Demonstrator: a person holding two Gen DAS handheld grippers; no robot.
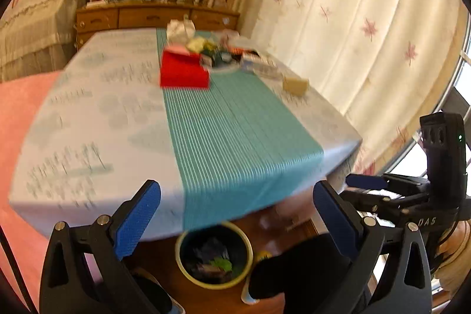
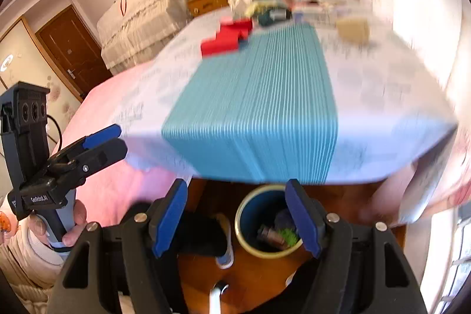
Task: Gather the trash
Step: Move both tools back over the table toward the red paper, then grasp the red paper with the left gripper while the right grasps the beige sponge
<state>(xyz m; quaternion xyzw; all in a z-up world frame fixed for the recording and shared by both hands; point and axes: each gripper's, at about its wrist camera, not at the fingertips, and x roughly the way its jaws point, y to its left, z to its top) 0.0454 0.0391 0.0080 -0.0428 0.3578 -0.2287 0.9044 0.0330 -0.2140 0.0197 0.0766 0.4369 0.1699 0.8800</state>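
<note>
Both grippers, left (image 1: 237,214) and right (image 2: 237,215), spread empty; red box (image 1: 184,72) lies at eleven o'clock on the counter (image 1: 97,108), bin (image 1: 215,255) below.

Teal striped runner (image 1: 235,119), red box (image 1: 182,71), blue fingers (image 1: 137,221).

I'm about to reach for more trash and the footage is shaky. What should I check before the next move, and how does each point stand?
1. Left gripper open and empty: ok.
2. Right gripper open and empty: ok.
3. Trash bin on the floor at the table's near edge, mouth unobstructed: ok.
4. Room left in the bin: ok, contents sit low.
5. Which item in the far clutter is trash: cannot tell, blurred.
6. Red box standing apart from the clutter: cannot tell.
</note>
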